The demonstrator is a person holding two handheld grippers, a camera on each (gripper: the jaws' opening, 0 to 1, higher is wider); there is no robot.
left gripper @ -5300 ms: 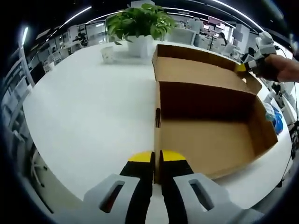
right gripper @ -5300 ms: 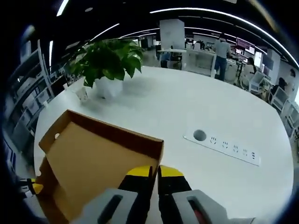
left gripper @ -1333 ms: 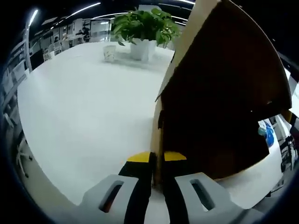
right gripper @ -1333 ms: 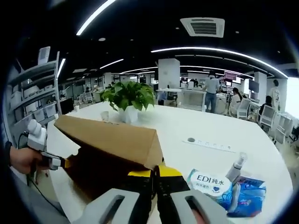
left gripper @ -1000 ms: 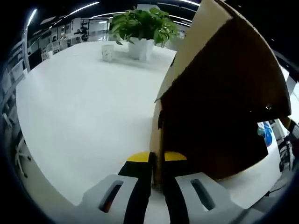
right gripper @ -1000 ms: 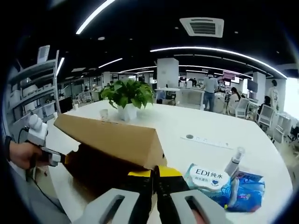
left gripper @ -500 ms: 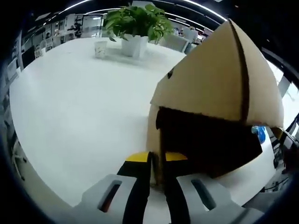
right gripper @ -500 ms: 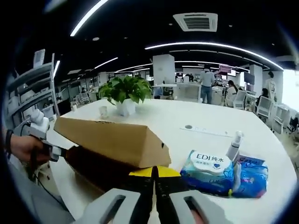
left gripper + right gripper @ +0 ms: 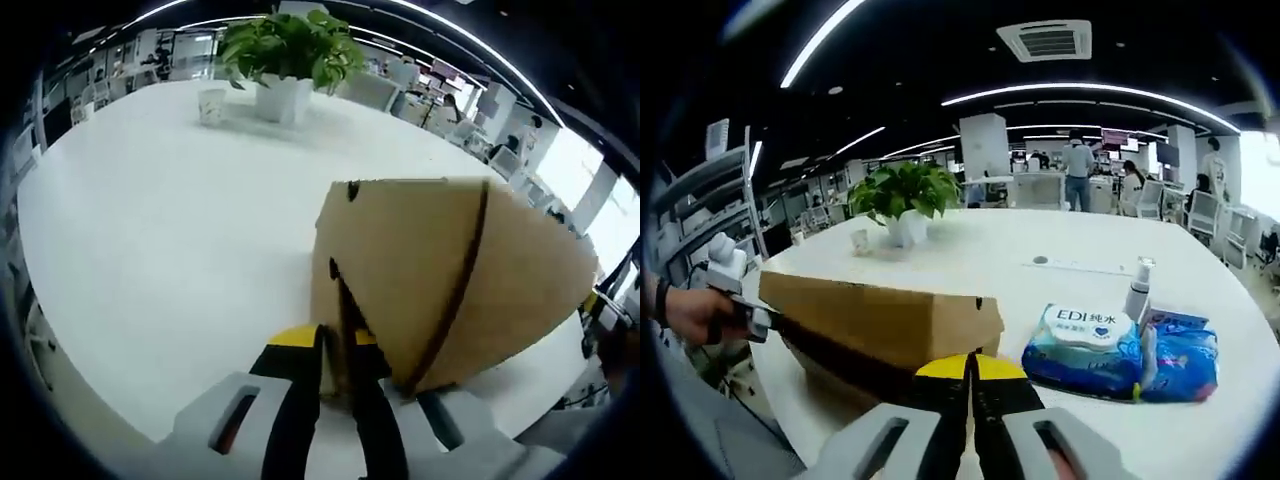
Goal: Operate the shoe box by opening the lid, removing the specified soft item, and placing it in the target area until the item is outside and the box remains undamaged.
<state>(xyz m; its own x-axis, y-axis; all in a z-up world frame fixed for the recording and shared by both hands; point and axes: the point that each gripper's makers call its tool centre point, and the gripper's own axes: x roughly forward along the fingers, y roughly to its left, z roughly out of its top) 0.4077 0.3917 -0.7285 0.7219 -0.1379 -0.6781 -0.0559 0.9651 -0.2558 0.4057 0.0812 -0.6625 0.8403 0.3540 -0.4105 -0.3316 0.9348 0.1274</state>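
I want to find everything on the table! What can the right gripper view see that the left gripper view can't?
The right gripper view alone has the blue wipes pack, the small spray bottle beside it, the flat socket strip further back, and a hand holding the left gripper at the box's far end. The left gripper view alone has the lid's broad top from above, lowered over the box. Both share the cardboard shoe box, the potted plant, the small cup near it, and the white table.
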